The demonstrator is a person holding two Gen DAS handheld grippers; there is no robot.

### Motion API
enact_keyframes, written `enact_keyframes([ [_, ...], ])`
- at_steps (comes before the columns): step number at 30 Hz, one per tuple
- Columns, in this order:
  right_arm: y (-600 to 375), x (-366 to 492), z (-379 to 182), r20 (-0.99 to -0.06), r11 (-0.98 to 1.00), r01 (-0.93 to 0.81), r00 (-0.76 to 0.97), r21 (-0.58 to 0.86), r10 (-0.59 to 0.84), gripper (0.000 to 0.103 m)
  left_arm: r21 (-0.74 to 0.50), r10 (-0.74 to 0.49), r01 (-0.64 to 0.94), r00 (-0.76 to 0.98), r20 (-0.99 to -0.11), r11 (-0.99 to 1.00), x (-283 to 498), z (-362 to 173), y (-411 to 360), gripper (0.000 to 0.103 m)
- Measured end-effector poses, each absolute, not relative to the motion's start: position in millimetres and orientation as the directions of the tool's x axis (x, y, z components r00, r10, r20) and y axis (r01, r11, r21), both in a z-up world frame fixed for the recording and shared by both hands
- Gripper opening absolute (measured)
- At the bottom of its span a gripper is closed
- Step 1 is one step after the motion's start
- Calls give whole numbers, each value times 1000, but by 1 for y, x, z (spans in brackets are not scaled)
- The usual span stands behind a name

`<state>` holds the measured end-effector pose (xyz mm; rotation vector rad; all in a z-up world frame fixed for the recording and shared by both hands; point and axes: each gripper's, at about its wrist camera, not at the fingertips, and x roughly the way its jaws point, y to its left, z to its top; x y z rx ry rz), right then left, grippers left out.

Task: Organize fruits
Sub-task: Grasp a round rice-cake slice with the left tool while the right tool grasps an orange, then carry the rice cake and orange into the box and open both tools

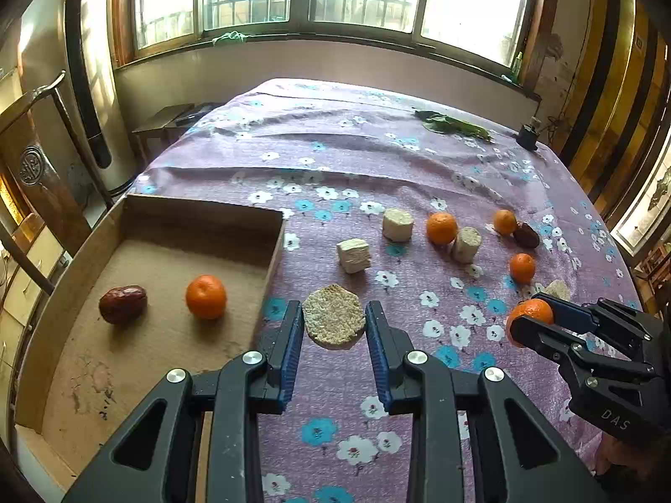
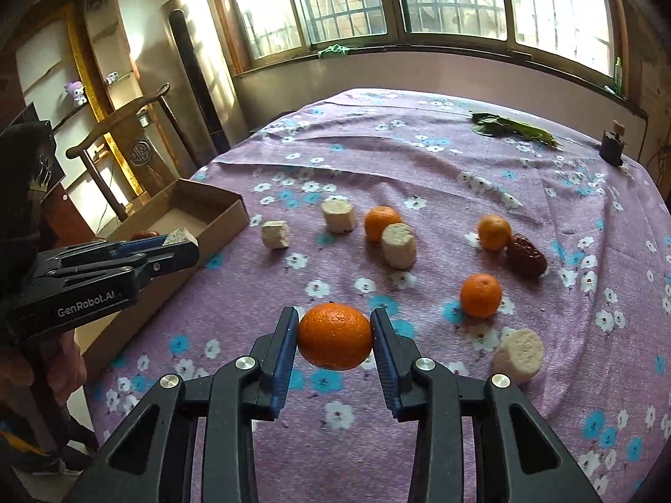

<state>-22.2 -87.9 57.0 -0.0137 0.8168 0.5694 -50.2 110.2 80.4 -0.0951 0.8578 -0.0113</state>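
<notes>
Nearest in the left wrist view, the left gripper [image 1: 334, 322] has its jaws closed on a flat, grainy, pale disc [image 1: 334, 315], which hangs clear of the cloth just right of the box [image 1: 201, 211]. The disc looks light, dry and crumbly, probably quick to shed crumbs or break under a hard squeeze. The pads take it edge to edge across its width, which seems the safest hold.

In the right wrist view, the right gripper [image 2: 334, 337] clamps a mandarin [image 2: 334, 335] at its widest part, lifted off the floral tablecloth [image 2: 377, 159]. The fruit looks light and round with a soft, pebbled skin. It should give a little and grip well, but too much pressure could bruise it, and a hold off the middle could let it roll out.

Just beyond, the cardboard box sits at the table's left edge with a red date [image 1: 123, 304] and an orange [image 1: 206, 296] already lying apart on its floor. Farther out on the cloth lie three more oranges, one of them touching another date [image 2: 526, 255], mixed among several pale cylindrical chunks. At the far edge lie green leaves [image 2: 516, 129] and a small dark object I cannot identify.
</notes>
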Motion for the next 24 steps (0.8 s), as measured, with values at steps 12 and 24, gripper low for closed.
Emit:
enact_keyframes([
  [12, -14, -35, 65, -677, 782, -589, 494, 202, 546, 39, -36, 65, -138, 660, -749, 990, -80, 81, 177, 29],
  [24, 52, -34, 71, -682, 717, -675, 442, 174, 582, 39, -13, 130, -214, 642, -756, 977, -84, 73, 223, 29],
])
